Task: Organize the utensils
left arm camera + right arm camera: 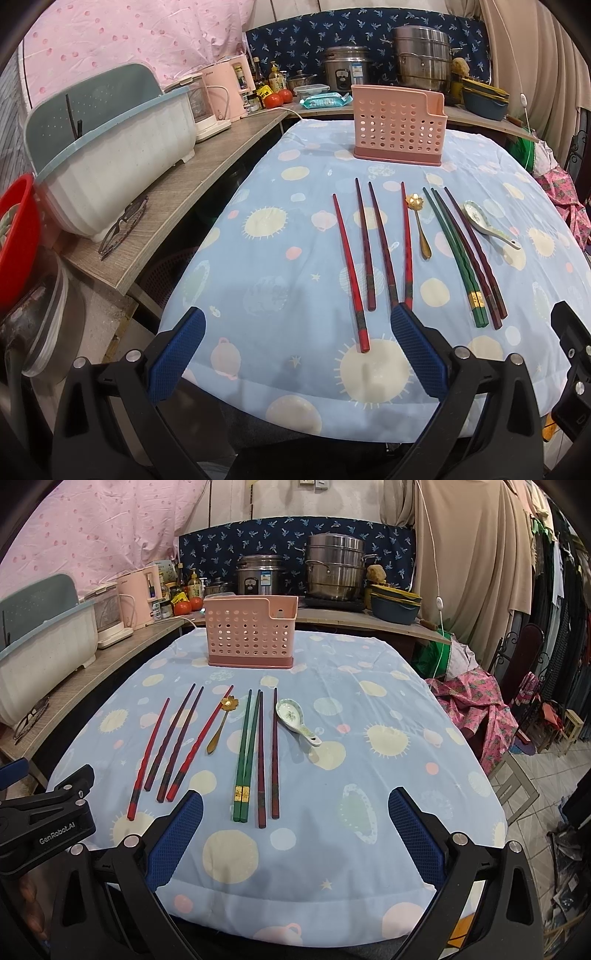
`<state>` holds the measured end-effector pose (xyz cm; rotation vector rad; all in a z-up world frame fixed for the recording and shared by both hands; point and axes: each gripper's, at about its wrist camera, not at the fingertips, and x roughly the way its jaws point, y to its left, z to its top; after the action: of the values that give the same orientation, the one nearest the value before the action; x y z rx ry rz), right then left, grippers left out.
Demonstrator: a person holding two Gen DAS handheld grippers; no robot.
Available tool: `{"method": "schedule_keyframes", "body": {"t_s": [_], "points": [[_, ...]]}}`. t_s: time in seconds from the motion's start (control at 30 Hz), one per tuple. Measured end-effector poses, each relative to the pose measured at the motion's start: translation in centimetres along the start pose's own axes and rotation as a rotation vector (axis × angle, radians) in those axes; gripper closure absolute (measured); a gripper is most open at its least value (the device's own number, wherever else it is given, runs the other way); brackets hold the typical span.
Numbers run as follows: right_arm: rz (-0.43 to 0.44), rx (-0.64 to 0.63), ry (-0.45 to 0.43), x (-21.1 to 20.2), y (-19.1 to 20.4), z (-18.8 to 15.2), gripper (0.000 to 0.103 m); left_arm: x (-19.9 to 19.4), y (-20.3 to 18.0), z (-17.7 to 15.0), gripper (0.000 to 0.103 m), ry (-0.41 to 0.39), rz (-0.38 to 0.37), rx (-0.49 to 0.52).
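Observation:
A pink perforated utensil holder (398, 125) (250, 632) stands at the far side of the table. In front of it lie red and dark chopsticks (369, 247) (173, 746), a gold flower spoon (419, 225) (221, 723), a green chopstick pair (456, 258) (245, 753), two dark maroon chopsticks (476, 258) (267, 753) and a white ceramic spoon (487, 225) (297, 720). My left gripper (297, 347) is open and empty near the front edge, by the red chopsticks' near ends. My right gripper (295, 830) is open and empty, in front of the green and maroon chopsticks.
The table has a blue patterned cloth (280, 280) (369, 775). A wooden counter (177, 206) on the left carries a dish rack (110, 162), glasses (123, 229) and a pink kettle (225, 88). Steel pots (332, 570) stand behind. Clothes and a chair (517, 686) are on the right.

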<state>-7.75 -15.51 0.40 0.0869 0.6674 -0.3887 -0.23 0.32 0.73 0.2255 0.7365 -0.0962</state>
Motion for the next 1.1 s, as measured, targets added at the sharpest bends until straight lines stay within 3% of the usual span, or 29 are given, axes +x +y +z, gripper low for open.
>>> {"method": "schedule_keyframes", "body": {"t_s": [1.1], "points": [[0.003,0.004,0.000,0.30,0.40,-0.09,0.007,0.03,-0.01,0.03,0.007,0.002,0.000,0.000]]}}
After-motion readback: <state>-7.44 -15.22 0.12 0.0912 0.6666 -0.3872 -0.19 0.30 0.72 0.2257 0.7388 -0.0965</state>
